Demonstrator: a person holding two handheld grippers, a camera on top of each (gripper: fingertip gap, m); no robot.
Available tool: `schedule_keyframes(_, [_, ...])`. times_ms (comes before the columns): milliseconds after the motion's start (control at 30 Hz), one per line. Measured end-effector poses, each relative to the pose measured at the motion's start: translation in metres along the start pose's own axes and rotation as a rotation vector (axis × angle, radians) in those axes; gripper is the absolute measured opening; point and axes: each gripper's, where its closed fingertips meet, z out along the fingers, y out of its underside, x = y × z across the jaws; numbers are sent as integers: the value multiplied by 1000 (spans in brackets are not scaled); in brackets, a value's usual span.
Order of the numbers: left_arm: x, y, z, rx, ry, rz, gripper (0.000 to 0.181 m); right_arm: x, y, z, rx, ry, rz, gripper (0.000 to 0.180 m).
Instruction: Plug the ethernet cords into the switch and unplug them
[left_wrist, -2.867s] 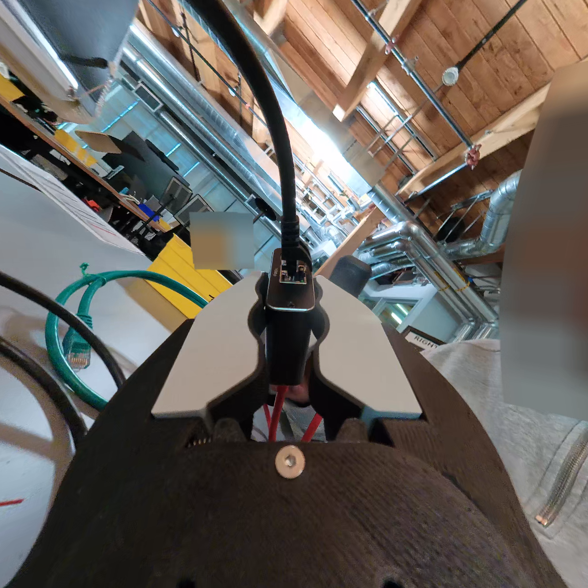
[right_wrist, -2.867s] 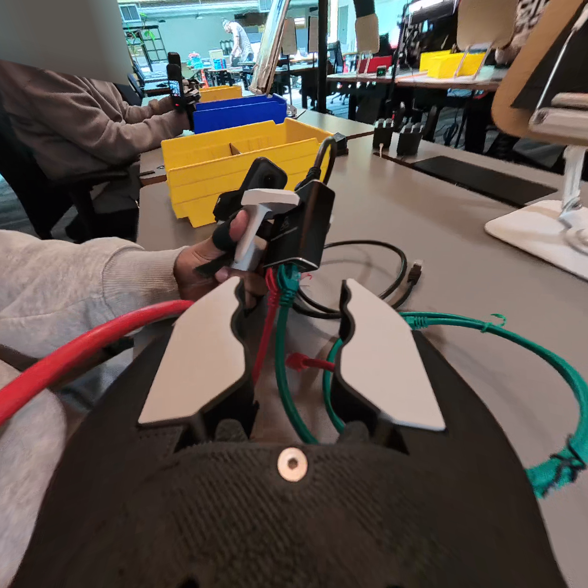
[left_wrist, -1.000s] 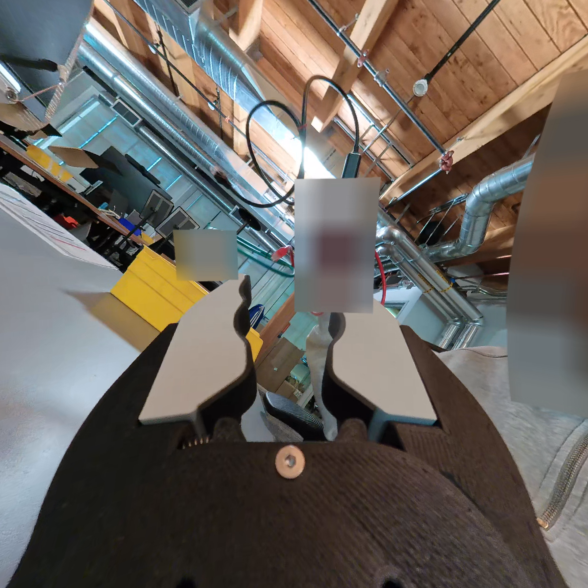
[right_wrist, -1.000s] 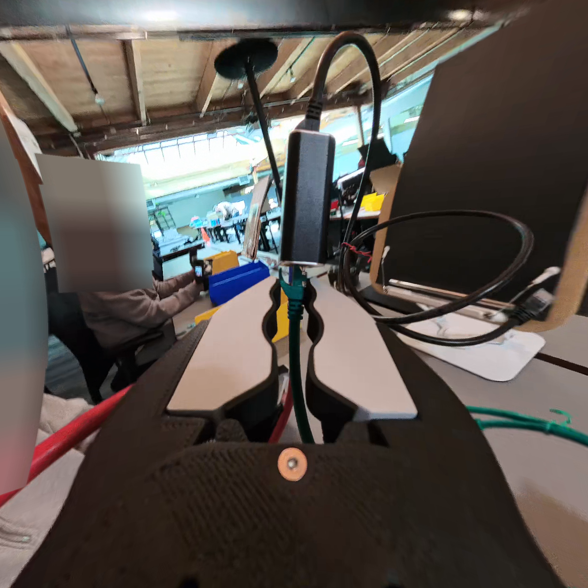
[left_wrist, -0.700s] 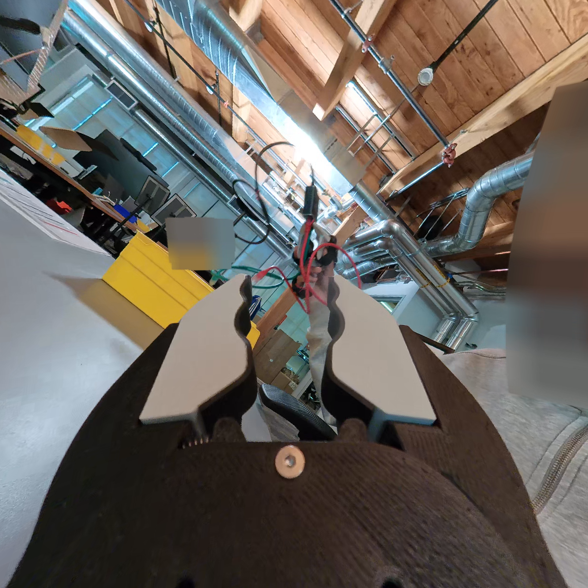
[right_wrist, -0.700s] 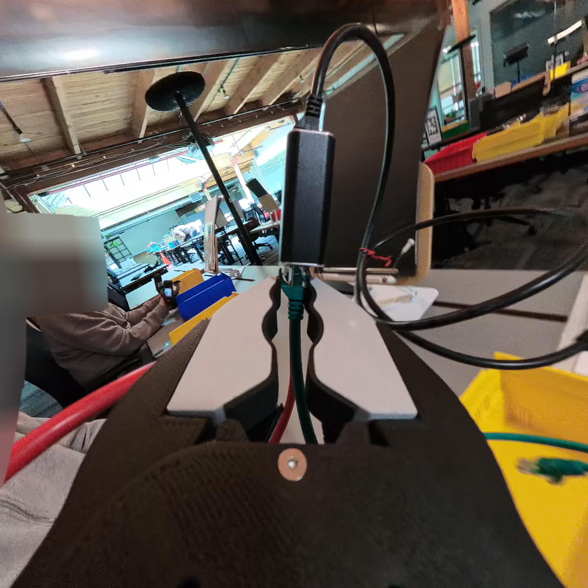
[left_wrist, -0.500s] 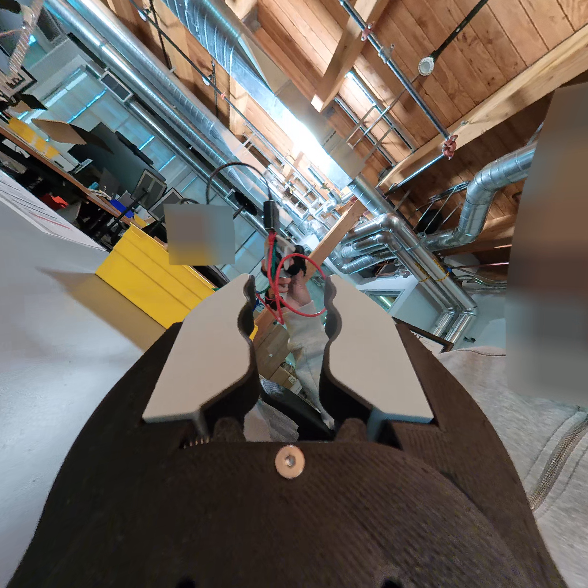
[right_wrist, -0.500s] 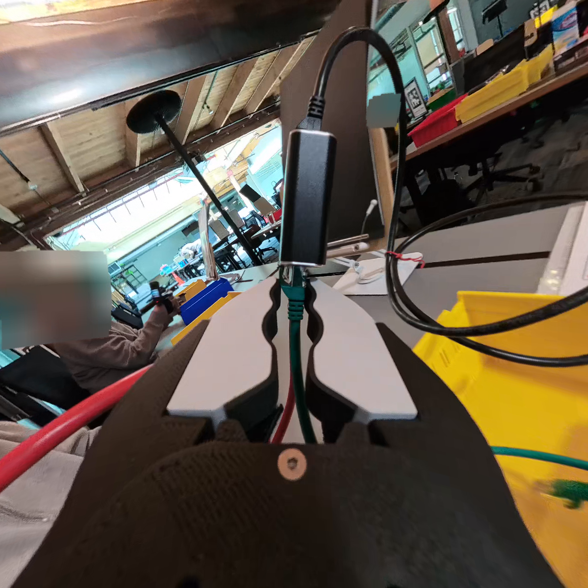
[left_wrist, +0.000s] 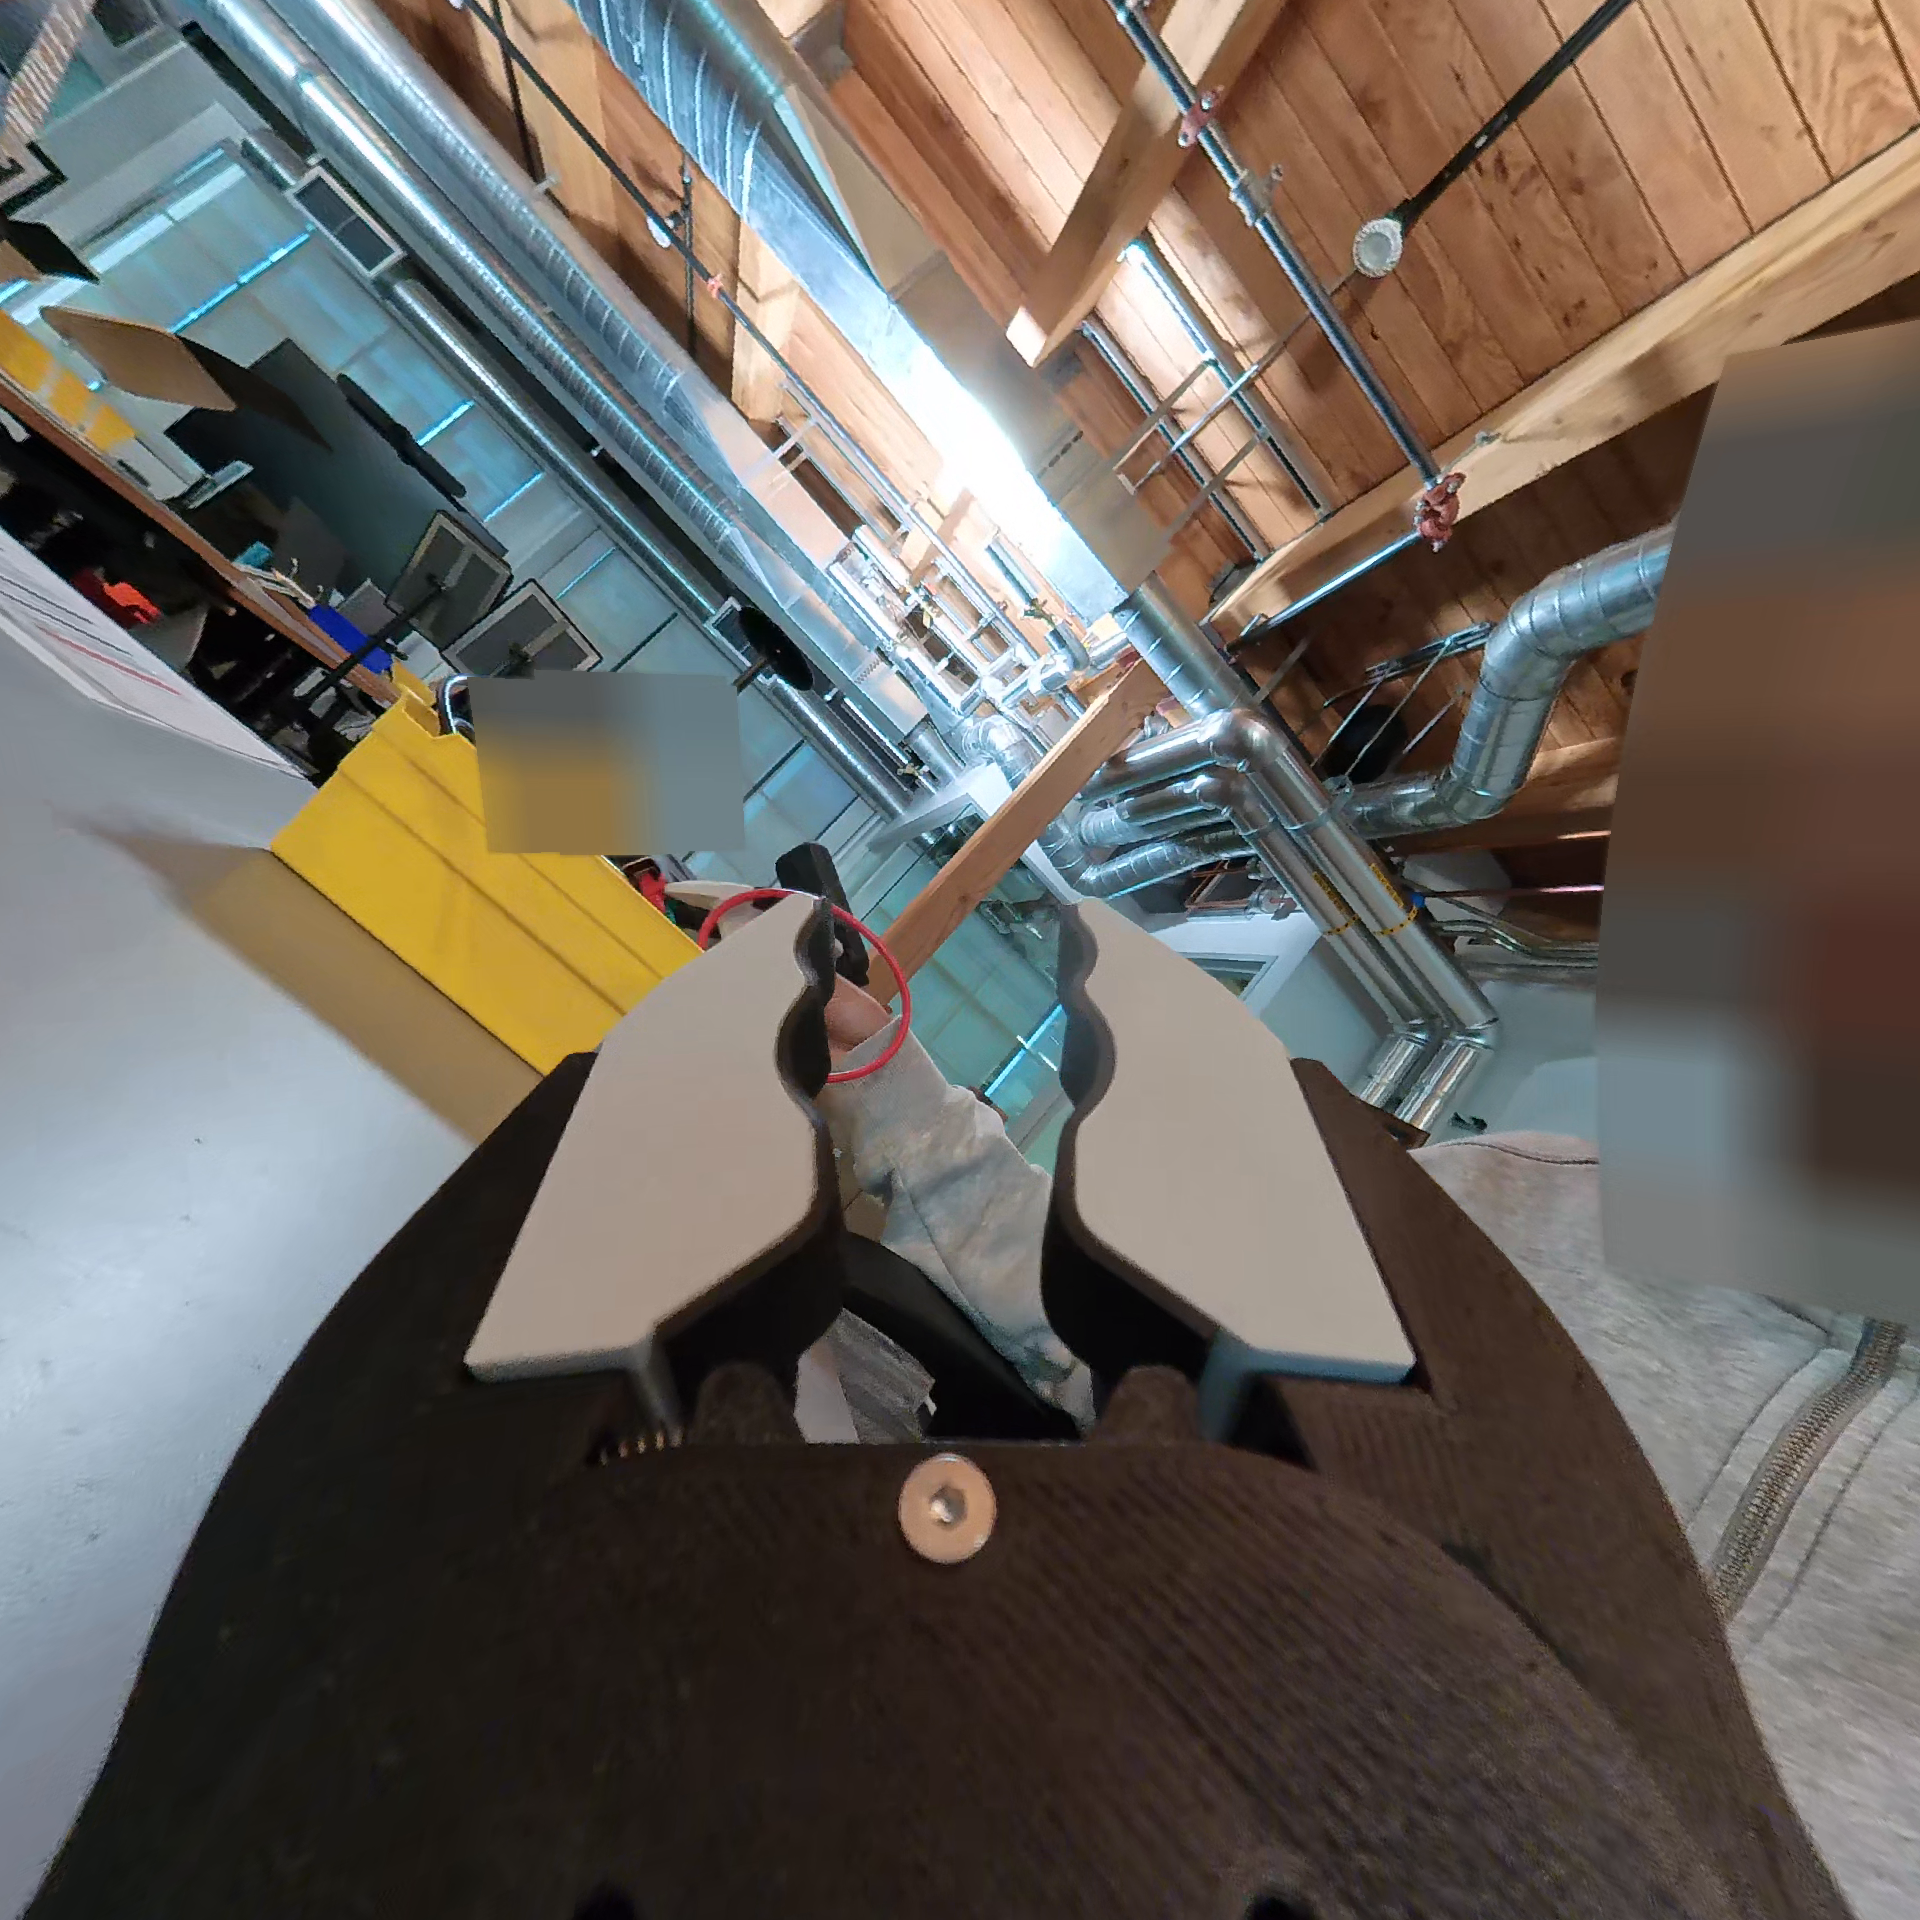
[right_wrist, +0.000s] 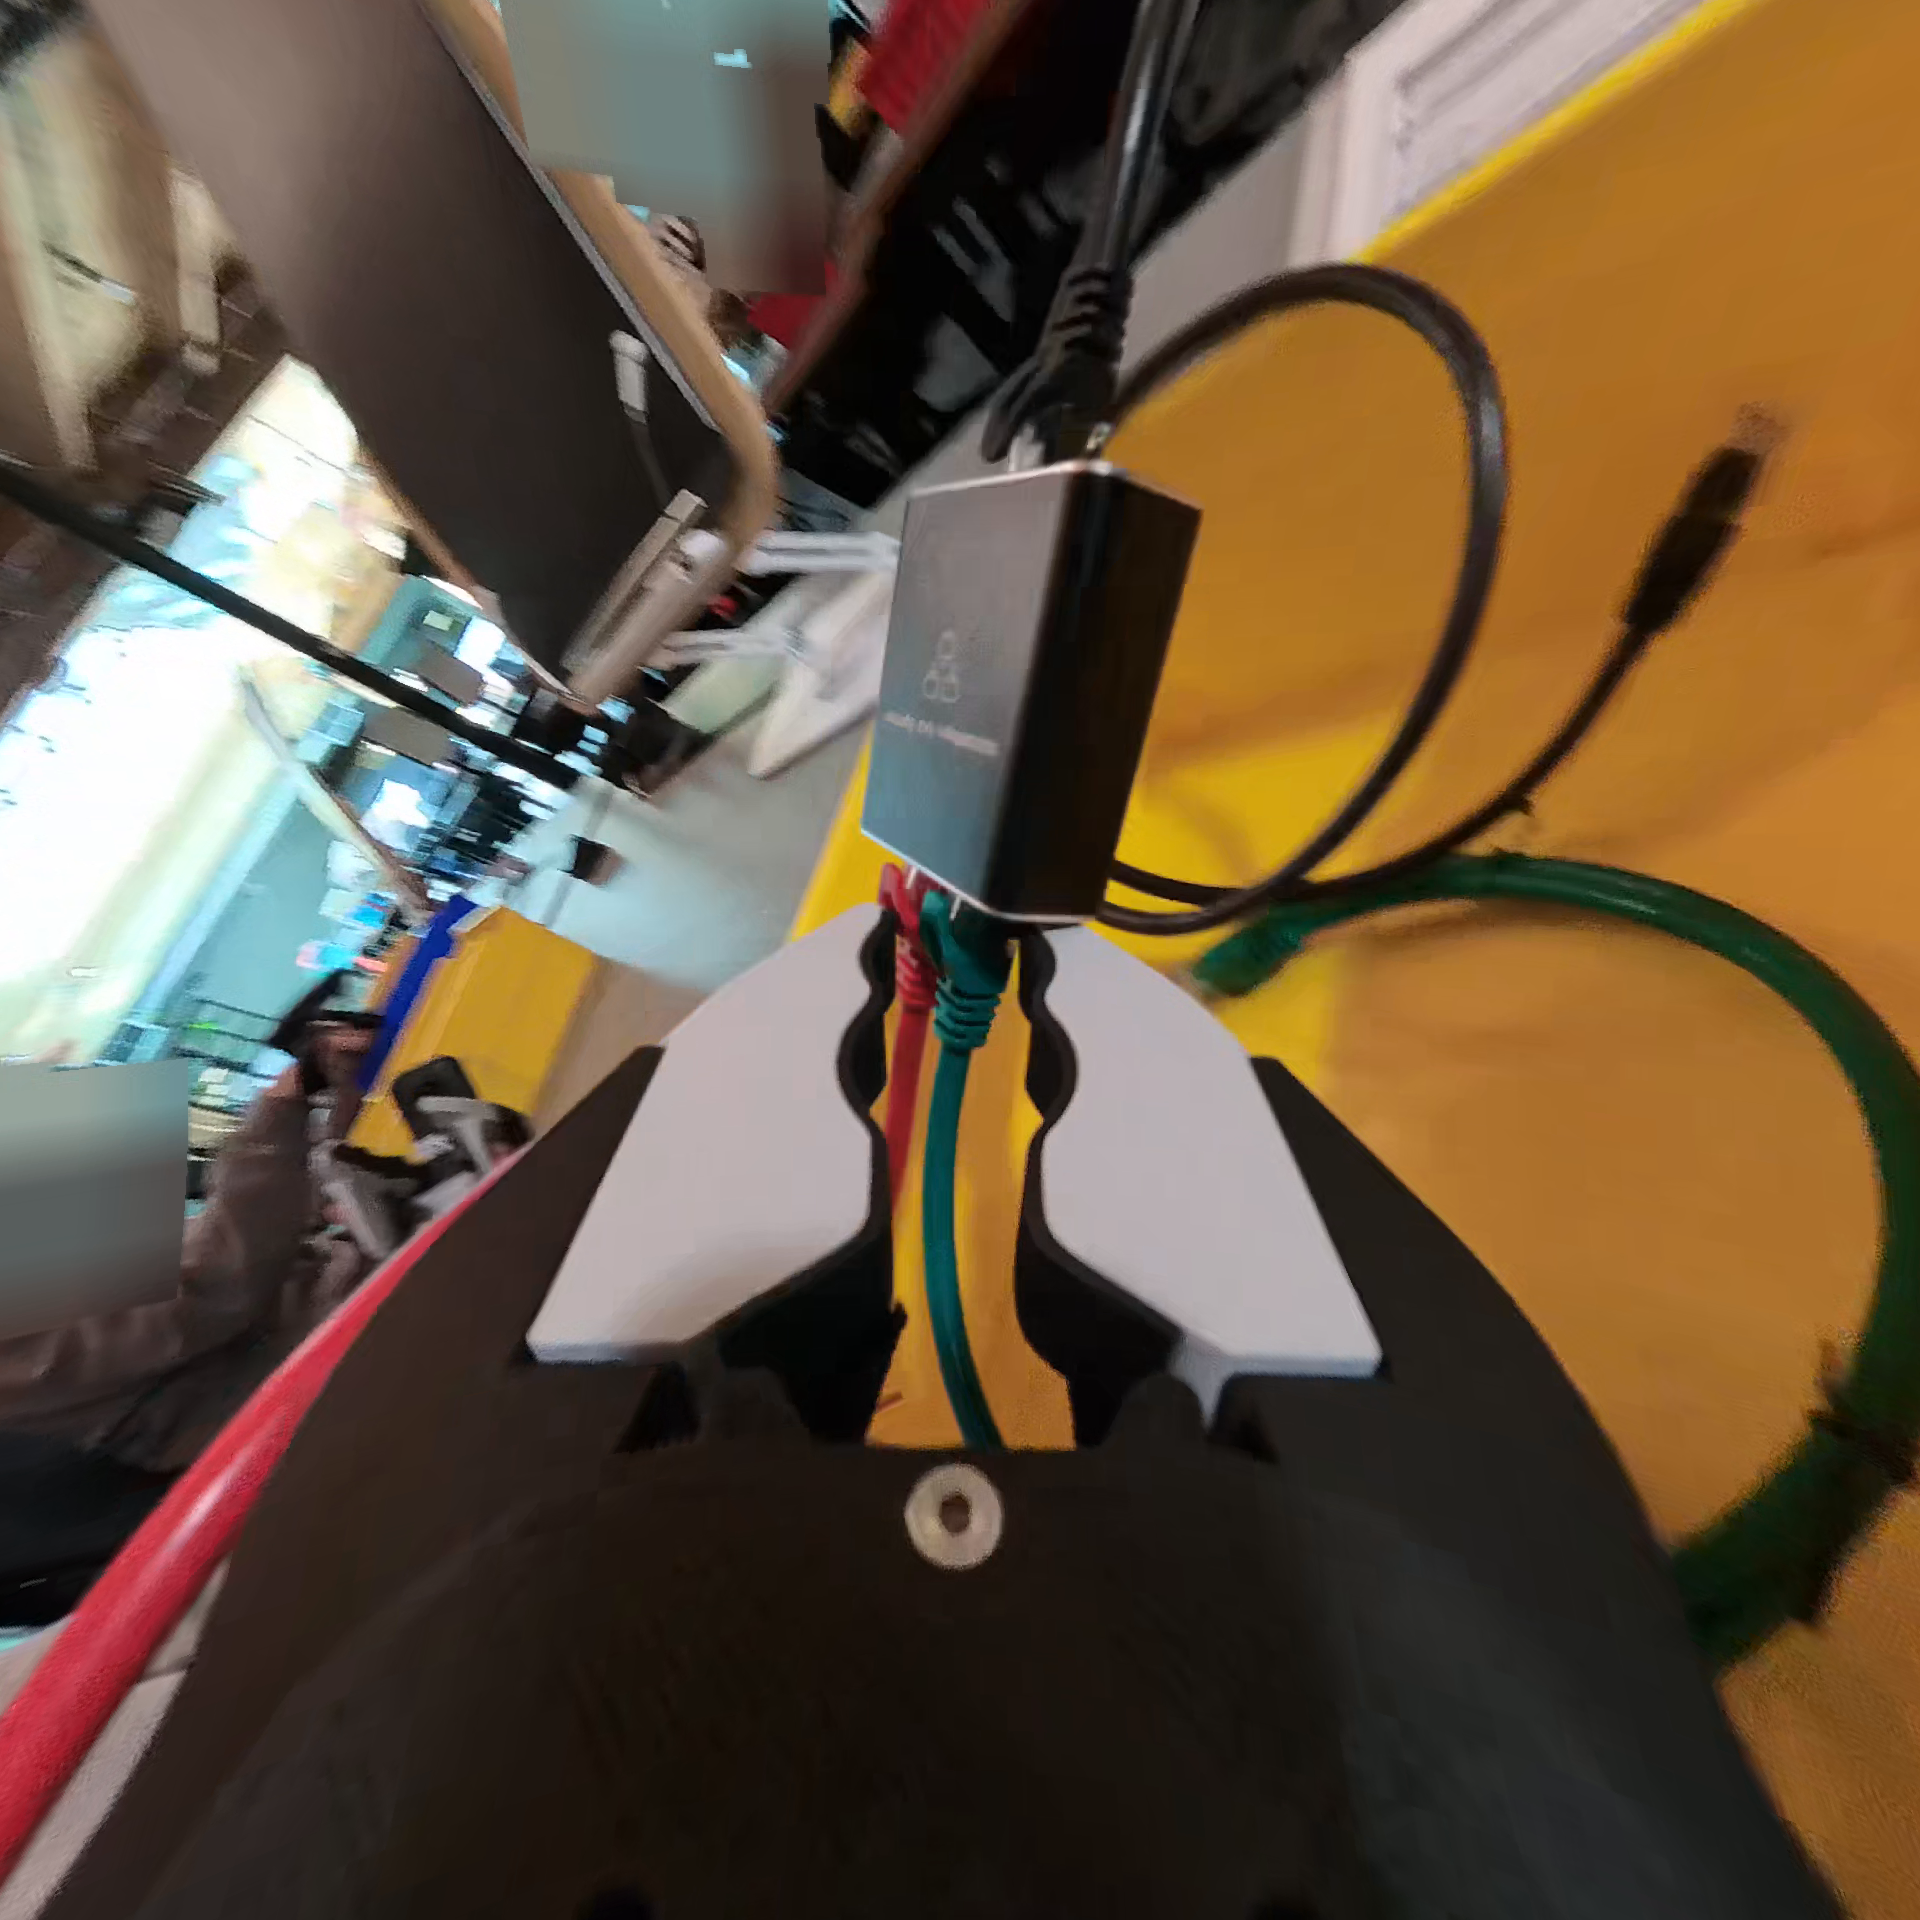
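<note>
- Yellow bin (right_wrist: 1558, 260) fills the right of the right wrist view, blurred; the switch and its cords hang over it, and I cannot tell whether anything touches its floor.
- Grey tabletop (left_wrist: 135, 1091) lies at the left edge of the left wrist view, with a yellow bin at its far edge.
- Left gripper (left_wrist: 940, 935) points up toward the wood ceiling, fingers wide apart and holding nothing; a sleeve and a thin red loop (left_wrist: 883, 997) show far off between them.
- Right gripper (right_wrist: 948, 935) has its fingers narrowed round two cords just under the switch; the red one lies against the left finger, but a gap shows beside the green, so whether they truly pinch I cannot tell.
- Green cord (right_wrist: 951, 1143) runs up between the fingers into the switch, and a green loop curls away to the right over the bin; soft and springy by the look, it would drag sideways.
- Red cord (right_wrist: 902, 1060) sits just left of it, also plugged in.
- Switch (right_wrist: 1023, 686) is a small black slab with a pale rim, tilted, a black lead leaving its top. It looks light and smooth, probably slippery; better gripped across its flat faces, and each cord by its ribbed boot rather than the soft run.
</note>
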Motion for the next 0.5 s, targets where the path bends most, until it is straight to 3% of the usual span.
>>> schedule_keyframes(133, [-1, 1, 0, 0, 3, -15, 41, 12, 2, -13, -44, 153, -92, 28])
schedule_keyframes(300, [-1, 1, 0, 2, 6, -27, 41, 16, 2, -63, -69, 306, -179, 29])
schedule_keyframes(500, [-4, 5, 1, -5, 5, -45, 41, -20, -12, -123, 215, 278, -320, 22])
